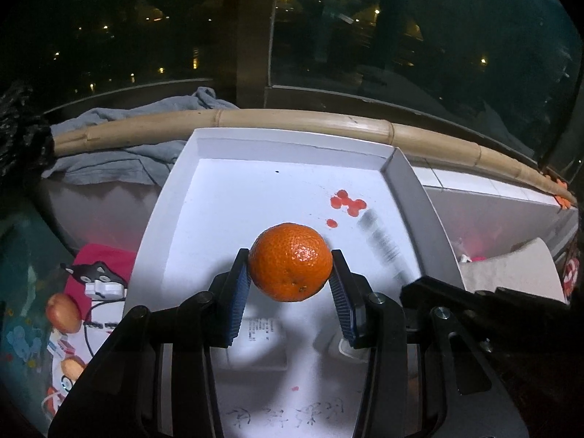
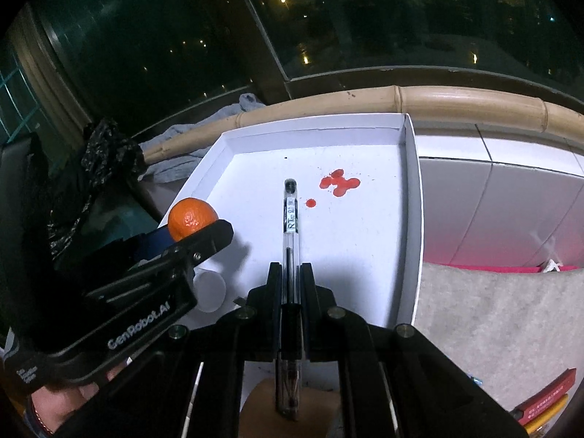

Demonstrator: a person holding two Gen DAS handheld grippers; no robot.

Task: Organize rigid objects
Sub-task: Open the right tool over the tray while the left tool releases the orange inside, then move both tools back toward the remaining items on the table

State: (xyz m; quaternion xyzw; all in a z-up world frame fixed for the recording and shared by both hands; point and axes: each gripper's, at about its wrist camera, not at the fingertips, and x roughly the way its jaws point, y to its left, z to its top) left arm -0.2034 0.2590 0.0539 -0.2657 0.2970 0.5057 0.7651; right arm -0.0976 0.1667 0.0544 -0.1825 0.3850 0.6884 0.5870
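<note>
An orange mandarin sits clamped between the blue pads of my left gripper, held above the white shallow box. In the right wrist view the same mandarin shows at the left with the left gripper around it. My right gripper is shut on a clear ballpoint pen, which sticks out forward over the white box. Red stains mark the box floor beyond the pen tip.
A bamboo pole runs along the far edge, with grey cloth behind it. An apple, a white plug with cable and pink cloth lie left of the box. A grey felt mat and red pencils lie right.
</note>
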